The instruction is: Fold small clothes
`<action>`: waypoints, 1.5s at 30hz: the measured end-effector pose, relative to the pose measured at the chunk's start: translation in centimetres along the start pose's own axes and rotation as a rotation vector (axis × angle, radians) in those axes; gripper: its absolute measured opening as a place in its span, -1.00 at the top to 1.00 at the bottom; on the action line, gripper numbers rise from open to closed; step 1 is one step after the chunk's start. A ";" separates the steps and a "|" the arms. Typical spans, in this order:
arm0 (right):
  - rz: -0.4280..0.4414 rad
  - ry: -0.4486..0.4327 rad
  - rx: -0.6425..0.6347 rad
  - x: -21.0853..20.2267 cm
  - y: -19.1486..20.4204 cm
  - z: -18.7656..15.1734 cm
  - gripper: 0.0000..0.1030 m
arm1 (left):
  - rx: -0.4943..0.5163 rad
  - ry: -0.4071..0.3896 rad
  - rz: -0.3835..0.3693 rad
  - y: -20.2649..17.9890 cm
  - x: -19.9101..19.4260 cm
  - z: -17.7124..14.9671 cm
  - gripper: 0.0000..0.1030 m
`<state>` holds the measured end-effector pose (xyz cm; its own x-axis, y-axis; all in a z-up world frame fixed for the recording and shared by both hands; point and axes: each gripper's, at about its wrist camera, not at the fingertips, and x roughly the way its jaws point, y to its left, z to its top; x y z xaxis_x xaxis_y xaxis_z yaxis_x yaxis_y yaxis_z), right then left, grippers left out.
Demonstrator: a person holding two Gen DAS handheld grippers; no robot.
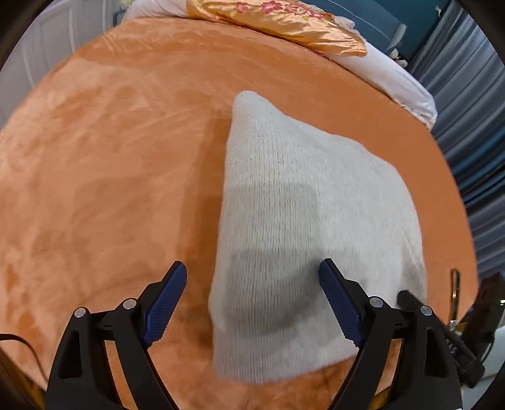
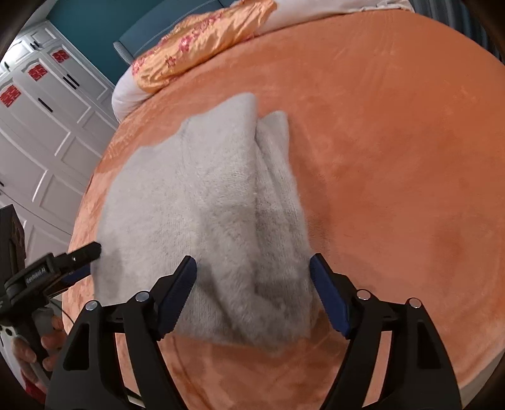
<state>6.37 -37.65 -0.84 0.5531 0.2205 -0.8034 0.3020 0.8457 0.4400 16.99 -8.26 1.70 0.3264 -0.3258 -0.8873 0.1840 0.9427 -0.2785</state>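
- My left gripper (image 1: 252, 296) has its jaws wide apart; the near left edge of the white knit garment (image 1: 303, 220) lies below the gap, and I cannot tell whether either pad touches the wool
- My right gripper (image 2: 252, 290) is spread just as wide over the garment's (image 2: 202, 202) near right part, pads clear of it as far as I can see
- The garment lies folded on the orange bedspread (image 1: 110, 173); the frames are blurred and the nearest hem is partly hidden behind my fingers
- From the right wrist my left gripper (image 2: 79, 255) shows only in part at the garment's left edge, my hand (image 2: 38, 347) cut off by the frame
- Bare bedspread (image 2: 394, 157) lies open on both sides of the garment
- Far off, the floral pillow (image 1: 277, 22) sits well apart; the white wardrobe (image 2: 41, 126) stands beyond the bed's edge
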 end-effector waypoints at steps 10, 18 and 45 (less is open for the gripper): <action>0.093 0.076 0.063 2.9 -0.7 1.2 -0.58 | -0.019 0.039 -0.110 -1.3 3.6 1.7 -0.78; 0.109 0.070 0.052 3.8 -0.3 2.0 -0.54 | -0.022 0.058 -0.104 -1.8 4.8 2.2 -0.83; 0.026 -0.374 -0.016 -19.6 4.0 -4.6 0.39 | 0.283 -0.070 -0.391 -11.6 -10.4 -3.8 0.26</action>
<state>-6.86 -36.39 14.81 0.8068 0.0516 -0.5885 0.2734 0.8505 0.4494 7.90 -15.57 12.76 0.2421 -0.6650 -0.7065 0.5474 0.6948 -0.4664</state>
